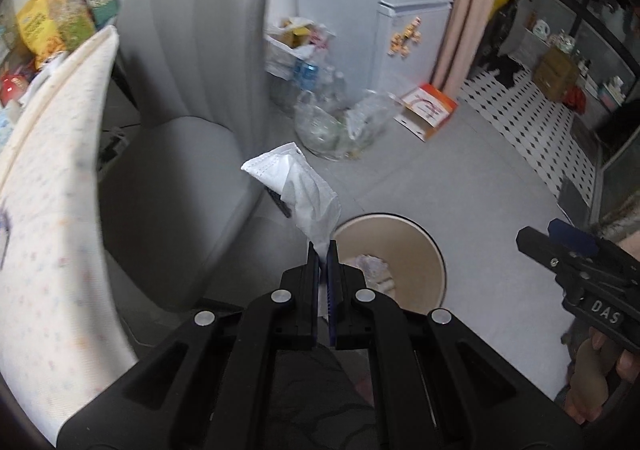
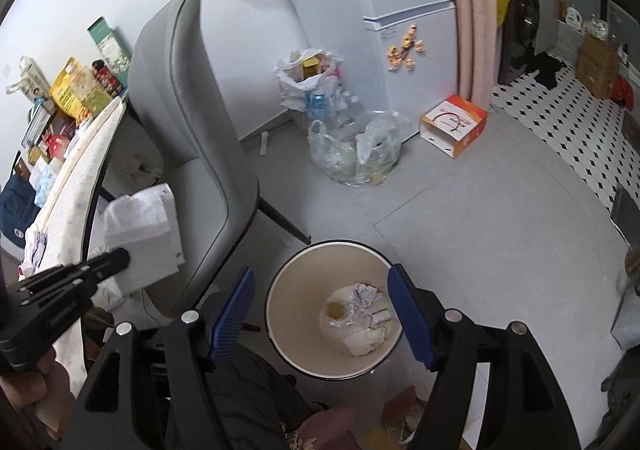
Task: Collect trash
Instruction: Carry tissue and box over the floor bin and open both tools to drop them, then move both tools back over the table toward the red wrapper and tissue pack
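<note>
White crumpled tissue [image 1: 298,185] hangs pinched in the closed left gripper [image 1: 322,250], beside the grey chair [image 1: 192,97] and just short of the bin [image 2: 280,290]; right gripper [image 2: 320,310] gapes empty. Best carried fully over the rim before release.

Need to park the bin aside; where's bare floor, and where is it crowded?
Bare floor runs from the bin to the orange box and tiled strip. Crowded: plastic bags by the fridge, and the chair left of the bin. The left gripper holds a mask.
</note>
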`<state>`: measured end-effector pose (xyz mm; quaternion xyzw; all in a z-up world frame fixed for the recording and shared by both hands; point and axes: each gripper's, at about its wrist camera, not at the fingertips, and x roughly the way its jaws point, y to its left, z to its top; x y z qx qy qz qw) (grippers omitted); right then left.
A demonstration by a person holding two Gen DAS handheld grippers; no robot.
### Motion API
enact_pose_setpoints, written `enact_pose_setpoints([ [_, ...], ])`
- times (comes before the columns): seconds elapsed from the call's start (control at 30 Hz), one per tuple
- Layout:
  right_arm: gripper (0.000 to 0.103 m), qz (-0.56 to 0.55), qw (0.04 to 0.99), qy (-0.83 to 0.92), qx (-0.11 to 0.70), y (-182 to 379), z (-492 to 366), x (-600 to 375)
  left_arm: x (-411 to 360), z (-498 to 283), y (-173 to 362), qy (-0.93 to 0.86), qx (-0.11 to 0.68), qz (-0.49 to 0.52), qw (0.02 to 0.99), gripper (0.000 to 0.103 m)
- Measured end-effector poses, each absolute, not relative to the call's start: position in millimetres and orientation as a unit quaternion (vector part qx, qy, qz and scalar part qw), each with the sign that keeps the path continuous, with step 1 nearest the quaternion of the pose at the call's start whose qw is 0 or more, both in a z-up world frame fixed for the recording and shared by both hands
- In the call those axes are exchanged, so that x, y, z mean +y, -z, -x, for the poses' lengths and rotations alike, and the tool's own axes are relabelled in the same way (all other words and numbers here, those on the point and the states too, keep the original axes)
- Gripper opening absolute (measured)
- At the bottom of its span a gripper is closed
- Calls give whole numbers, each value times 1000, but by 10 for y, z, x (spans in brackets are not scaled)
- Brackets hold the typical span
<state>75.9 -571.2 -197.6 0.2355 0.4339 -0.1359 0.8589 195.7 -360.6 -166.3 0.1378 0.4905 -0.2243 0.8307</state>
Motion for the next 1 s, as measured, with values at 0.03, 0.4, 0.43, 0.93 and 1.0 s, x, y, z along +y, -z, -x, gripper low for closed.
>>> enact_pose_setpoints([
  [0.03, 69, -239, 858, 139, 433, 1971, -731, -5741, -3645, -1953, 1690, 229, 494, -139, 827, 4],
  [0.4, 74, -296, 827, 151, 453, 2282, -657, -5900, -4205, -1911, 2162, 263, 555, -154, 774, 5],
  [0.43, 75, -302, 823, 157, 455, 2309, -652, -5933, -4238, -1909, 2199, 264, 561, -154, 769, 5],
  [0.93, 81, -338, 804, 141, 469, 2491, -730, -5957, -4030, -2039, 2027, 235, 554, -142, 786, 75],
  [1.0, 85, -335, 809, 130, 466, 2441, -786, -5894, -3906, -2071, 1897, 223, 543, -140, 797, 83],
])
